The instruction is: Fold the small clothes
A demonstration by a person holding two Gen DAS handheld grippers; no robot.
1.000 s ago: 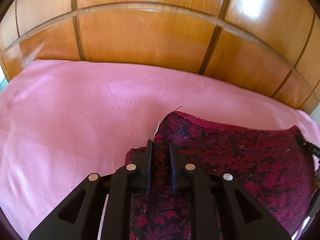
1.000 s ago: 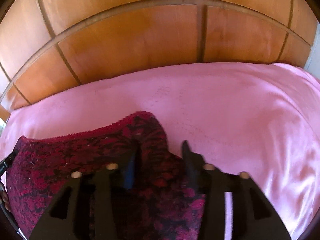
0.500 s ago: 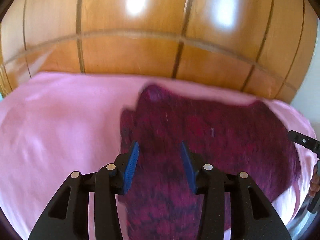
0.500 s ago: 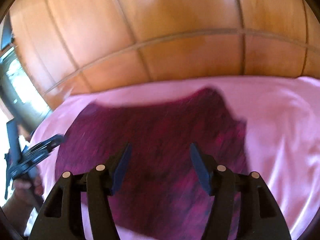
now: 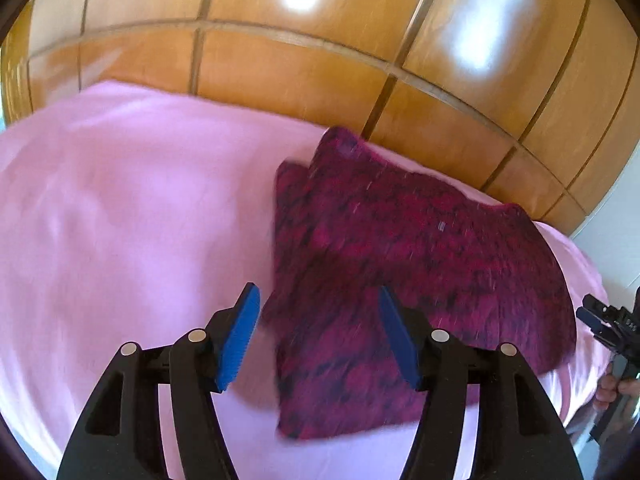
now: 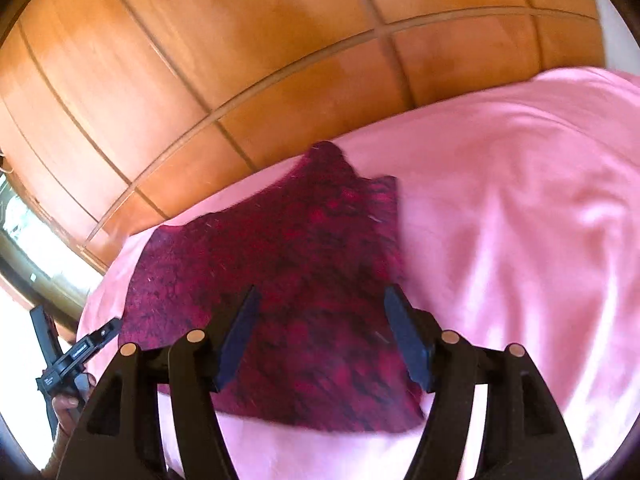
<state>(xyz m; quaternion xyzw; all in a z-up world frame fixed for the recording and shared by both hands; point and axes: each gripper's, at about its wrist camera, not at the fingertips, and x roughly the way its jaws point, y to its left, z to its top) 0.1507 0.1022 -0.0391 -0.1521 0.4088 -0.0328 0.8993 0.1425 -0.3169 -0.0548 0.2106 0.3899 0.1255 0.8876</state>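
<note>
A small dark red garment with a black floral pattern (image 5: 400, 248) lies folded flat on the pink sheet (image 5: 120, 220). It also shows in the right wrist view (image 6: 288, 264). My left gripper (image 5: 320, 320) is open and empty, raised above the garment's near left part. My right gripper (image 6: 320, 320) is open and empty, raised above the garment's near right part. The right gripper shows at the right edge of the left wrist view (image 5: 612, 328). The left gripper shows at the left edge of the right wrist view (image 6: 76, 354).
The pink sheet (image 6: 520, 220) covers a bed. A glossy wooden panelled wall (image 5: 320, 60) stands right behind it. A bright window (image 6: 28, 240) is at the far left of the right wrist view.
Both grippers have opened, let go of the garment and pulled back and up. The garment now lies flat on the sheet.
</note>
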